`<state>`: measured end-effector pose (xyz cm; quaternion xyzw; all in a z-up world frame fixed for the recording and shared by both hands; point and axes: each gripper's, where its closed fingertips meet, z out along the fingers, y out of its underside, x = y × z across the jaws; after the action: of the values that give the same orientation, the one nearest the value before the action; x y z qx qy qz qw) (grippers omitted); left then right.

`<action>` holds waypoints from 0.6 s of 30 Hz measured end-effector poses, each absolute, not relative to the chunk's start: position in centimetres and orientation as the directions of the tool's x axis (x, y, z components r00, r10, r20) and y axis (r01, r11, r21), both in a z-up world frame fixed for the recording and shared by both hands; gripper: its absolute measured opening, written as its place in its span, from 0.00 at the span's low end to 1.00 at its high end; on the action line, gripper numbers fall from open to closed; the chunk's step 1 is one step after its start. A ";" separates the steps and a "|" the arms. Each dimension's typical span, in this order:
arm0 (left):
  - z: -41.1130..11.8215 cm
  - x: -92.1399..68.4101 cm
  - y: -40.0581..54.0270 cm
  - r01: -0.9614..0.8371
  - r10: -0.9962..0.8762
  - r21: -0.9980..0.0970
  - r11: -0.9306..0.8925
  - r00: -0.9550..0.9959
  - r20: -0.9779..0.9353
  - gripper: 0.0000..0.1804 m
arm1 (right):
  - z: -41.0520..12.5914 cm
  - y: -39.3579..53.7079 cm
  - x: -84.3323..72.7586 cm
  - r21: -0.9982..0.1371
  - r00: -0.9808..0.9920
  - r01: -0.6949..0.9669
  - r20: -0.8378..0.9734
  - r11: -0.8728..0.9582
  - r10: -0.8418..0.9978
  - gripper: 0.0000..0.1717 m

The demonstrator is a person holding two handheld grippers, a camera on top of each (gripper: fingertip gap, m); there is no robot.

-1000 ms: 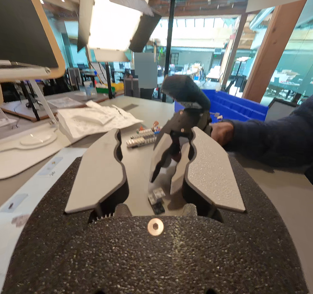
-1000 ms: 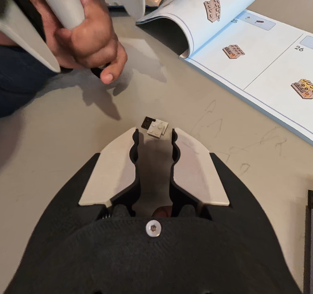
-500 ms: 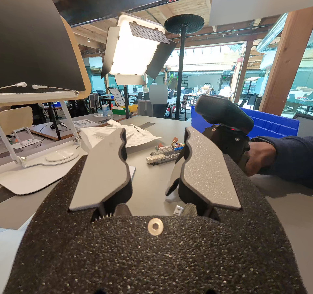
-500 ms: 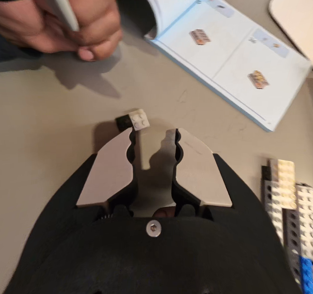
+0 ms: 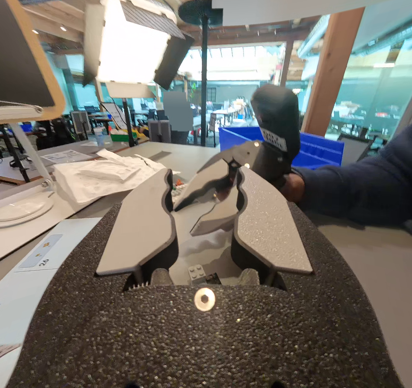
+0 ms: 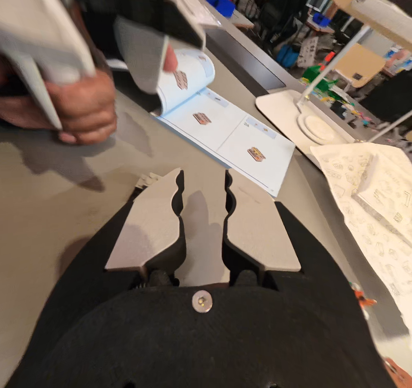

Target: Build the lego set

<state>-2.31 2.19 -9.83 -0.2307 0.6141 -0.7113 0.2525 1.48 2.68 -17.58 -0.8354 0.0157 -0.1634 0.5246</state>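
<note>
Right gripper [image 6: 204, 174] jaws apart, empty; small grey brick [image 6: 146, 180] at its 9 o'clock, touching the left finger. Left gripper [image 5: 204, 176] apart, empty. Brick looks light, rigid; pinch flat sides.

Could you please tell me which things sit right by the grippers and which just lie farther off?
By the grippers: small grey brick, left gripper, right gripper, both open.
Farther off: instruction booklet, printed paper sheet, lamp base, blue bin.

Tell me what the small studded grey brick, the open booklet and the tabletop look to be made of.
Grey brick: likely moulded plastic, with crisp studs and a smooth matte face.
Booklet: printed paper, one thin page curling over.
Tabletop: smooth matte grey, perhaps laminate, faintly scuffed; its core cannot be told.
</note>
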 end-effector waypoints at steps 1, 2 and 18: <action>-10.5 -2.3 1.6 0.058 -0.631 -0.995 -0.080 -0.776 0.006 0.30 | -17.4 2.7 1.2 -0.894 0.959 0.123 0.220 -0.431 -0.182 0.19; -11.2 -2.3 1.2 0.027 -0.618 -0.998 -0.051 -0.786 0.011 0.30 | -17.5 2.6 1.1 -0.898 0.967 0.097 0.186 -0.428 -0.171 0.19; -14.0 -1.7 1.1 -0.167 -0.586 -0.983 0.082 -0.805 0.088 0.31 | -18.8 1.9 2.1 -0.871 0.974 -0.188 -0.107 -0.454 -0.200 0.22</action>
<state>-1.68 1.09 -13.99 -0.2629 0.7162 -0.6243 0.1679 2.06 1.89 -18.80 -0.8528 0.1137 -0.0055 0.5098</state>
